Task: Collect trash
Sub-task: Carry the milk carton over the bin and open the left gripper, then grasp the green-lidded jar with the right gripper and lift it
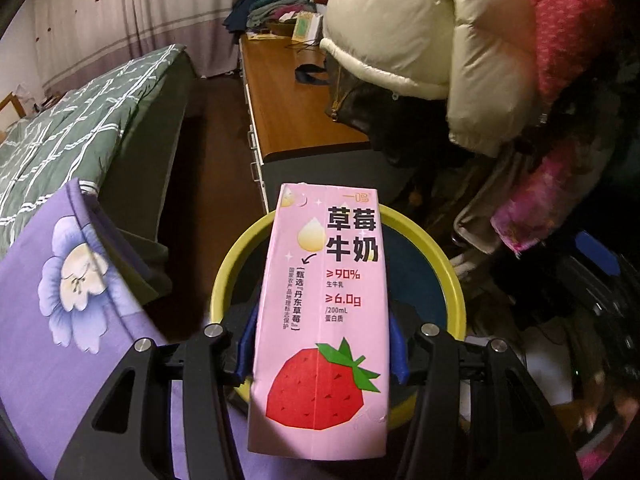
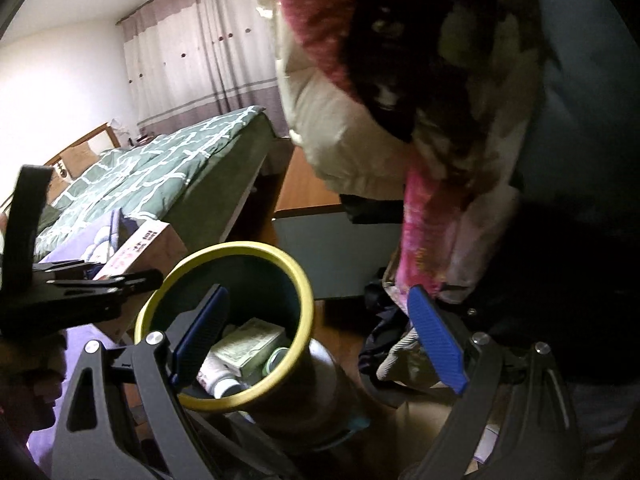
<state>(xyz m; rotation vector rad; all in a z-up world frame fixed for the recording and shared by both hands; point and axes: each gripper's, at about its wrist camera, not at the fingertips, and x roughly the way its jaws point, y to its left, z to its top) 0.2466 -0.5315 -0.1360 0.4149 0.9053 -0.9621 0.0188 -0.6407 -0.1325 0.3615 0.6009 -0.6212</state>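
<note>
Pink milk carton [image 1: 320,312] sitting between left gripper [image 1: 320,348] pads, poised over yellow-rimmed bin [image 1: 452,280]; grip looking loose, carton risking clipping rim, tumbling outside; right gripper [image 2: 320,344] hanging wide, holding nothing

Your left tongs [image 1: 320,344] point steeply down, blue pads [image 1: 245,350] flanking a pink carton, contact unclear; your right tongs [image 2: 320,344] tilt downward, blue pads [image 2: 438,340] spread wide apart, nothing held between them.
</note>
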